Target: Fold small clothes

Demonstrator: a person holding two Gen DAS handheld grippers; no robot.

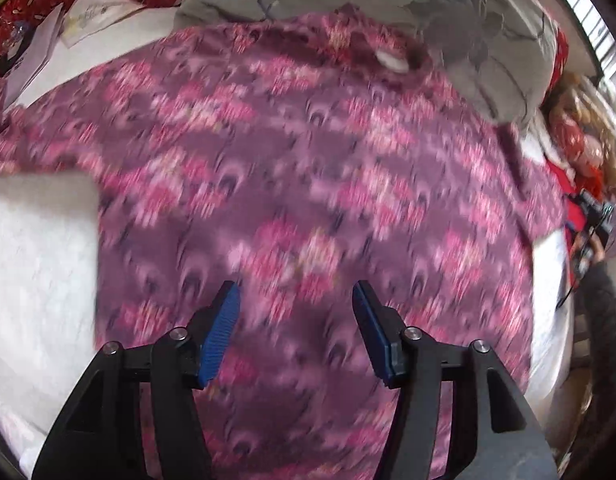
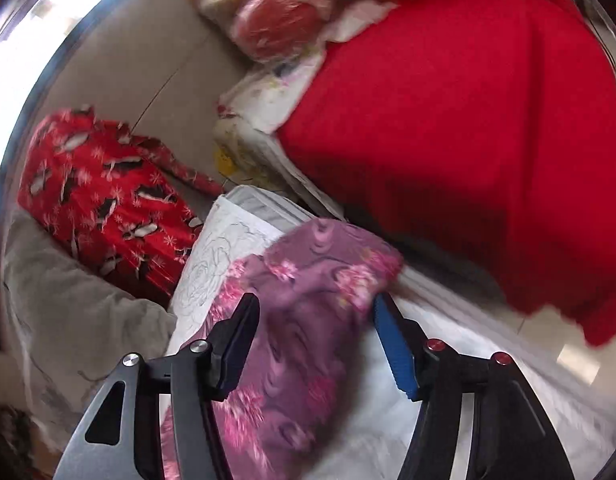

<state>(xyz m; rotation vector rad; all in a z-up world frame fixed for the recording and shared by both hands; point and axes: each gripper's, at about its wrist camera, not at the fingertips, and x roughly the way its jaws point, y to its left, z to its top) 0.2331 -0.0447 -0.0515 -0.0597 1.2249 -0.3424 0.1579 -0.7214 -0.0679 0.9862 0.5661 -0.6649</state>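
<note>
A purple garment with pink flowers (image 1: 308,160) lies spread flat on the white bed sheet (image 1: 40,260), collar at the far side; this view is blurred. My left gripper (image 1: 295,300) hangs over its lower middle, open, with nothing between its blue pads. In the right wrist view a sleeve or corner of the same purple garment (image 2: 308,276) lies on the white sheet (image 2: 388,380). My right gripper (image 2: 316,308) is open around it. The cloth runs between the two fingers and the pads do not press on it.
A grey pillow (image 1: 488,60) lies behind the garment and also shows low on the left as a grey pillow (image 2: 68,312). Red patterned cloth (image 2: 108,200), a plain red blanket (image 2: 468,120), a plastic bag (image 2: 284,20) and papers (image 1: 88,16) lie around. A dark sleeve (image 1: 604,300) is at the right edge.
</note>
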